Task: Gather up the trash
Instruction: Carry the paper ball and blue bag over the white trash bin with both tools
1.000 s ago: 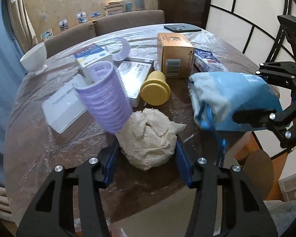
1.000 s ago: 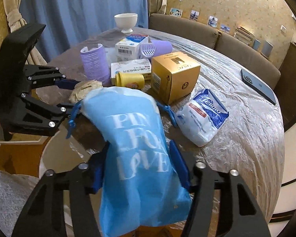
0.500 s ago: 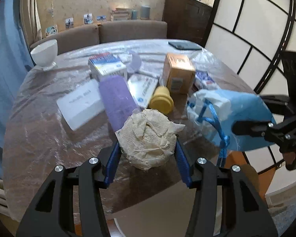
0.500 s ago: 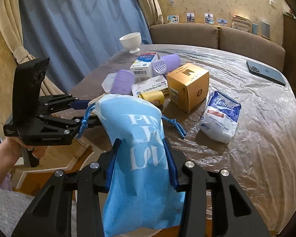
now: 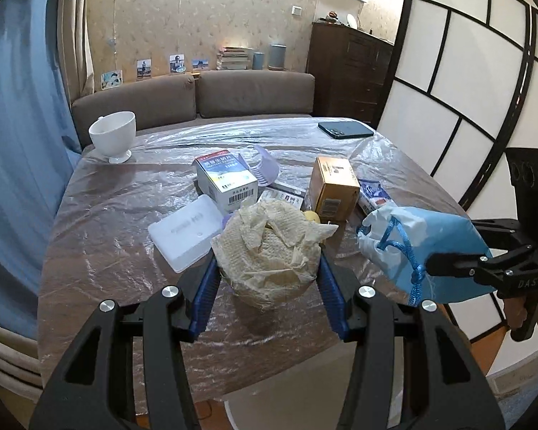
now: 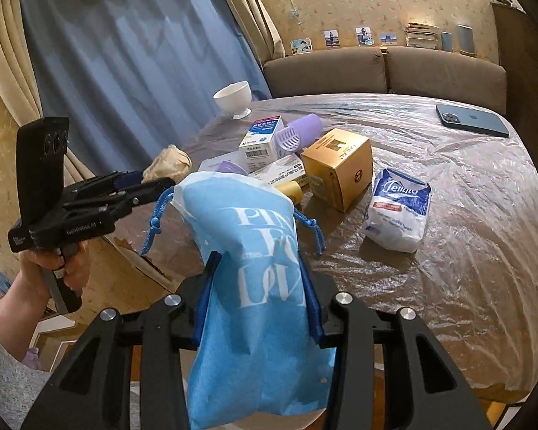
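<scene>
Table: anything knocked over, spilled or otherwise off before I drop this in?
Nothing spilled. A purple perforated tube lies on its side against the white medicine box. The blue drawstring bag, pinched in the right gripper, has a puckered mouth, so the crumpled paper wad in the left gripper may not drop in cleanly.

A white bowl (image 5: 113,135) stood near the far edge of the plastic-covered table (image 5: 132,286); a dark phone (image 6: 471,120) lay well apart.

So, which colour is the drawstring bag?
Light blue with white lettering and a darker blue cord; the drawstring bag shows best in the right wrist view.
</scene>
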The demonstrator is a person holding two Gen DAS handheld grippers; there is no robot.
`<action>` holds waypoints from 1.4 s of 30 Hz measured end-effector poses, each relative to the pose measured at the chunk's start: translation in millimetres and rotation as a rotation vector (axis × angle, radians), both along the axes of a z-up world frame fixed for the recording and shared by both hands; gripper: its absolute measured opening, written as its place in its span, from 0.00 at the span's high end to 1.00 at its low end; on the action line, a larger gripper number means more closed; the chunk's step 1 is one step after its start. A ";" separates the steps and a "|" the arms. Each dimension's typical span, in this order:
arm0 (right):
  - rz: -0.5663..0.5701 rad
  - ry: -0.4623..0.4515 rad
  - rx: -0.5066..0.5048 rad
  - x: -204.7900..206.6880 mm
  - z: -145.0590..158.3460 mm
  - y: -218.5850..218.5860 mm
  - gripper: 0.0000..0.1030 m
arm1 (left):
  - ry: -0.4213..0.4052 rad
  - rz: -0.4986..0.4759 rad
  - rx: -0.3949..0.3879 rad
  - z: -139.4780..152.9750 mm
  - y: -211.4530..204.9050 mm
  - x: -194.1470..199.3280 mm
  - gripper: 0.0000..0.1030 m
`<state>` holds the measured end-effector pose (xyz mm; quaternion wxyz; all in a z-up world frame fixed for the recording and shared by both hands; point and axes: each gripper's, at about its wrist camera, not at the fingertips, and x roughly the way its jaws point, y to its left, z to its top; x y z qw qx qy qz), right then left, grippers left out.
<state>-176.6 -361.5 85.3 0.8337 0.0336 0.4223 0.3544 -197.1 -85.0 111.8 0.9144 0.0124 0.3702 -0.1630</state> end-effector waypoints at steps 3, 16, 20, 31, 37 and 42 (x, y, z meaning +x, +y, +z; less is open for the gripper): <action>-0.004 0.008 -0.002 -6.0 -0.5 -0.2 0.60 | 0.012 -0.008 0.023 -3.2 -3.6 -9.1 0.49; 0.035 0.047 -0.076 -49.8 -8.4 -0.6 0.60 | 0.104 -0.037 0.056 -28.3 -12.7 -51.6 0.49; 0.050 0.063 -0.088 -62.4 -12.1 0.0 0.60 | 0.130 -0.058 0.052 -35.7 -17.3 -62.0 0.49; 0.070 0.129 -0.120 -86.7 -29.2 -1.8 0.60 | 0.179 -0.105 0.089 -58.1 -33.9 -82.0 0.49; 0.072 0.154 -0.157 -91.0 -45.1 2.5 0.60 | 0.212 -0.105 0.102 -74.9 -35.3 -83.5 0.49; 0.073 0.159 -0.195 -87.6 -59.8 9.8 0.60 | 0.243 -0.095 0.123 -89.5 -36.6 -81.3 0.49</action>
